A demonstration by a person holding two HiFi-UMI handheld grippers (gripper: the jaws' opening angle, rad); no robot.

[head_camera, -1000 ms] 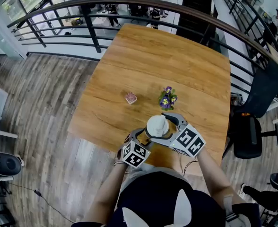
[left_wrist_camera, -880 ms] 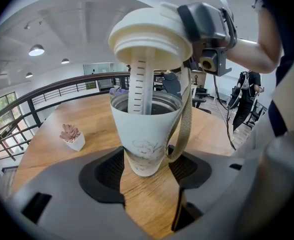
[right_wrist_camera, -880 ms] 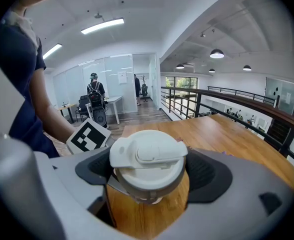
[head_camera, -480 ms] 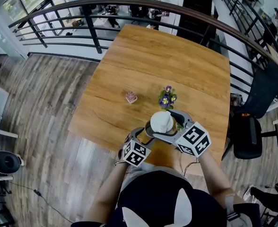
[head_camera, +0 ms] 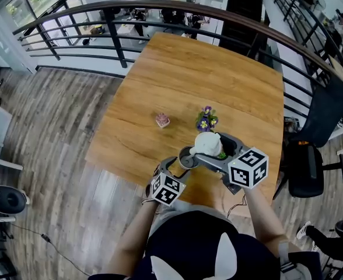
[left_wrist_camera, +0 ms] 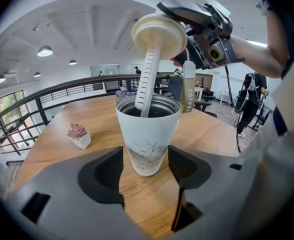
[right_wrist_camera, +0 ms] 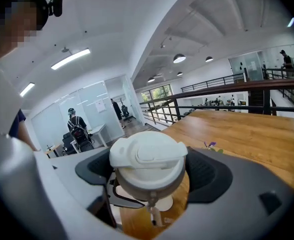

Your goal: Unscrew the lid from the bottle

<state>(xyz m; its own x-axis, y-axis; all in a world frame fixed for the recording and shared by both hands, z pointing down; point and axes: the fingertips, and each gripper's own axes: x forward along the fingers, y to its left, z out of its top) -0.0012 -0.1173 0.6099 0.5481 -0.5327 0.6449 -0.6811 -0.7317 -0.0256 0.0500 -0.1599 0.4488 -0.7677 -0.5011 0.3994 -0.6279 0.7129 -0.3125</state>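
Between the jaws of your left gripper [left_wrist_camera: 146, 165] stands the bottle [left_wrist_camera: 147, 129], upright on the table [left_wrist_camera: 212, 129], with both pads pressed against its lower sides. Just above it, your right gripper [right_wrist_camera: 149, 173] is clamped on the lid [right_wrist_camera: 147, 156], which is tilted and off the bottle's rim. The lid's ribbed straw [left_wrist_camera: 148, 79] slants down with its tip inside the open mouth. Beyond the left gripper's tips, a small pink plant pot [left_wrist_camera: 79, 135] sits to the left, and purple flowers [head_camera: 206, 121] stand just past the bottle.
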